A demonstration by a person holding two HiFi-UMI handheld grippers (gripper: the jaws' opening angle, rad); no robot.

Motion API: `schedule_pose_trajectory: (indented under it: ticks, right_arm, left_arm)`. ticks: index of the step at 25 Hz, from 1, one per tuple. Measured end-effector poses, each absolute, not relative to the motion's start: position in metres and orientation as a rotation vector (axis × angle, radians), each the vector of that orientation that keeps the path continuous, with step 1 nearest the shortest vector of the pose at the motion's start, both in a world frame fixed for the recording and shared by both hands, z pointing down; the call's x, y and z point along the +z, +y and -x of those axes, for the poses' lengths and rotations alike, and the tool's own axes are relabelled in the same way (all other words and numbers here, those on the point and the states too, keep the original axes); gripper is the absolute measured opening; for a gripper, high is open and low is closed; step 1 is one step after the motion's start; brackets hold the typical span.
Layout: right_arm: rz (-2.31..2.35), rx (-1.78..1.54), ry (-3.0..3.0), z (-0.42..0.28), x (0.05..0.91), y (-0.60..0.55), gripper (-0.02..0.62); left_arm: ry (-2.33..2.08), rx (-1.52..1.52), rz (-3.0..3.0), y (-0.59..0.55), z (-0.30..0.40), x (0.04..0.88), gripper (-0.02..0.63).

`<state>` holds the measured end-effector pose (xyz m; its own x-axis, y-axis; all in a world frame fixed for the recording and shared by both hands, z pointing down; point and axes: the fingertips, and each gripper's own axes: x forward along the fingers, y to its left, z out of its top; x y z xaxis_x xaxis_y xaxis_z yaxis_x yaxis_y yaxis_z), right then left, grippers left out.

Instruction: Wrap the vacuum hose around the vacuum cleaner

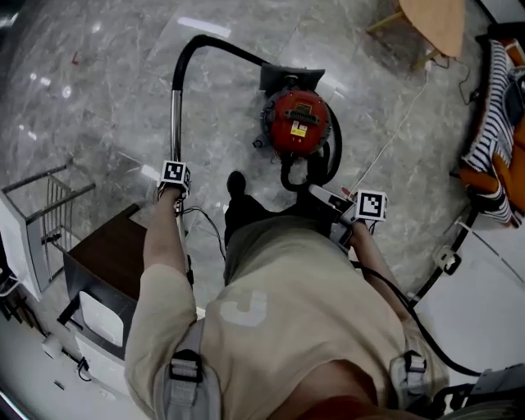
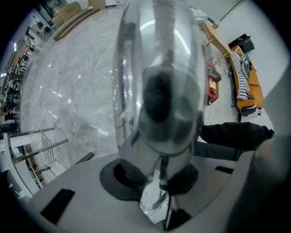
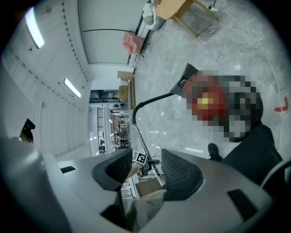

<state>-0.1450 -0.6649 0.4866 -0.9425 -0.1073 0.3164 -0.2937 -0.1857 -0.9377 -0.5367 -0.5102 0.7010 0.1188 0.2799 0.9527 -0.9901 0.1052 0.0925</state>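
Observation:
The red vacuum cleaner stands on the marble floor ahead of me. Its black hose loops round the body's right side. A chrome wand rises at the left and bends over in a black curve to the floor nozzle. My left gripper is shut on the wand, which fills the left gripper view as a shiny tube between the pads. My right gripper hovers near the vacuum's rear, open, with nothing between its fingers.
A wire rack and a dark cabinet stand at my left. A wooden table is at the far right, with striped cloth on an orange seat. A white cable and a power strip lie on the floor.

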Motion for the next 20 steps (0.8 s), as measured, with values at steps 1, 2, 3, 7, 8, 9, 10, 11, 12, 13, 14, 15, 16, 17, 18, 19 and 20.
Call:
schedule_pose_trajectory:
  ticks: [1,2,3,7,8,9,10,11,12,13,14,15,16,17,18,19,20]
  right_arm:
    - [-0.454,2.284,-1.907,0.130,0.492,-0.674,0.198]
    - [-0.435,2.280,-1.900,0.116,0.499,-0.680,0.198]
    - [-0.420,2.269,-1.893,0.103,0.509,-0.681,0.198]
    - [-0.374,2.181,-1.805,0.075,0.560,-0.669,0.198]
    - [-0.355,2.170,-1.789,0.078,0.565,-0.670,0.198]
    - [-0.337,2.168,-1.783,0.084,0.564,-0.672,0.198]
    - [-0.323,2.168,-1.785,0.093,0.560,-0.674,0.198]
    - [-0.309,2.166,-1.790,0.103,0.555,-0.672,0.198]
    - [-0.297,2.156,-1.795,0.113,0.549,-0.668,0.198]
    - [-0.285,2.139,-1.800,0.123,0.546,-0.662,0.198]
    - [-0.276,2.122,-1.803,0.134,0.542,-0.655,0.198]
    - [-0.269,2.111,-1.805,0.145,0.540,-0.647,0.198]
    - [-0.264,2.107,-1.804,0.157,0.537,-0.637,0.198]
    - [-0.262,2.106,-1.801,0.167,0.535,-0.626,0.198]
    - [-0.259,2.104,-1.795,0.177,0.534,-0.614,0.198]
    - [-0.254,2.098,-1.788,0.187,0.534,-0.602,0.198]
    - [-0.246,2.085,-1.783,0.196,0.534,-0.591,0.198]
  left_arm:
    - [-0.969,1.171,-0.961,-0.505,0.527,0.701,0.101]
    - [-0.974,1.148,-0.945,-0.497,0.516,0.703,0.101]
    - [-0.979,1.121,-0.931,-0.487,0.506,0.708,0.101]
    - [-0.997,0.957,-0.891,-0.433,0.460,0.748,0.101]
    - [-0.997,0.914,-0.887,-0.425,0.450,0.753,0.101]
    - [-0.993,0.878,-0.885,-0.420,0.443,0.752,0.101]
    - [-0.986,0.849,-0.884,-0.416,0.439,0.748,0.101]
    - [-0.976,0.823,-0.885,-0.411,0.436,0.744,0.101]
    - [-0.964,0.797,-0.886,-0.405,0.434,0.740,0.101]
    - [-0.954,0.770,-0.885,-0.397,0.432,0.740,0.101]
    - [-0.945,0.745,-0.884,-0.388,0.430,0.741,0.101]
    - [-0.935,0.723,-0.882,-0.380,0.428,0.744,0.101]
    - [-0.924,0.704,-0.882,-0.371,0.427,0.748,0.101]
    - [-0.912,0.690,-0.881,-0.363,0.428,0.752,0.101]
    - [-0.900,0.681,-0.880,-0.355,0.429,0.755,0.101]
    - [-0.890,0.677,-0.877,-0.347,0.432,0.759,0.101]
    - [-0.884,0.678,-0.873,-0.340,0.437,0.763,0.101]
